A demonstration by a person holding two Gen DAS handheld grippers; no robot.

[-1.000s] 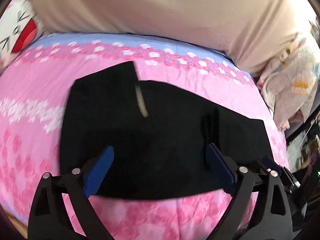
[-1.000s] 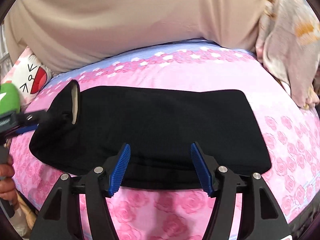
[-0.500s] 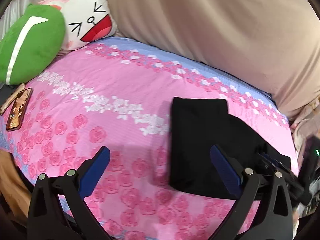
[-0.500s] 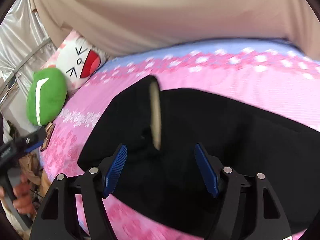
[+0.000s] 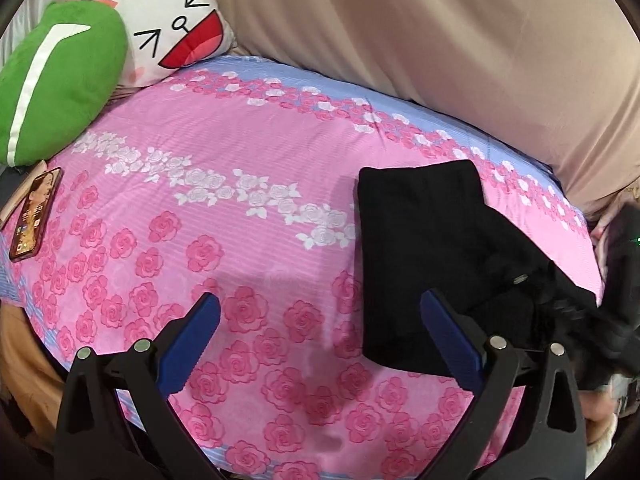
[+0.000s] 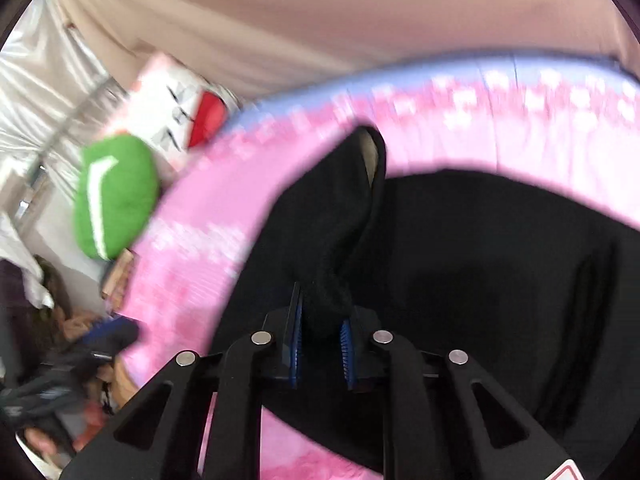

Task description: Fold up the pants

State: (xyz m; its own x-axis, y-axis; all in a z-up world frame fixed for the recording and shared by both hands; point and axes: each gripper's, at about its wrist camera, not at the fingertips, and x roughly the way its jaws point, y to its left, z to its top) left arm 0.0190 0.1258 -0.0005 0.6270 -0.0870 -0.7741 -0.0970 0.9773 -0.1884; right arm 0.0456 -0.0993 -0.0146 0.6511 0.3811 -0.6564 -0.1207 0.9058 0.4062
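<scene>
The black pants point(image 5: 424, 252) lie folded on the pink rose bedsheet point(image 5: 224, 184), at the right of the left wrist view. My left gripper point(image 5: 320, 332) is open and empty, above the sheet just left of the pants. My right gripper point(image 6: 320, 340) is shut on a bunched fold of the pants point(image 6: 340, 240) and holds it lifted from the rest of the cloth. A beige label point(image 6: 370, 156) shows at the top of the raised fold. The right wrist view is blurred by motion. The right gripper's body shows at the left wrist view's right edge point(image 5: 568, 304).
A green cushion point(image 5: 56, 80) and a white cartoon-face pillow point(image 5: 176, 28) sit at the bed's far left. A phone point(image 5: 36, 212) lies near the left edge. A beige curtain point(image 5: 440, 40) hangs behind the bed. Floral fabric lies beyond the right edge.
My right gripper has closed on a fold of the pants and raised it. My left gripper has swung left off the pants and stayed open.
</scene>
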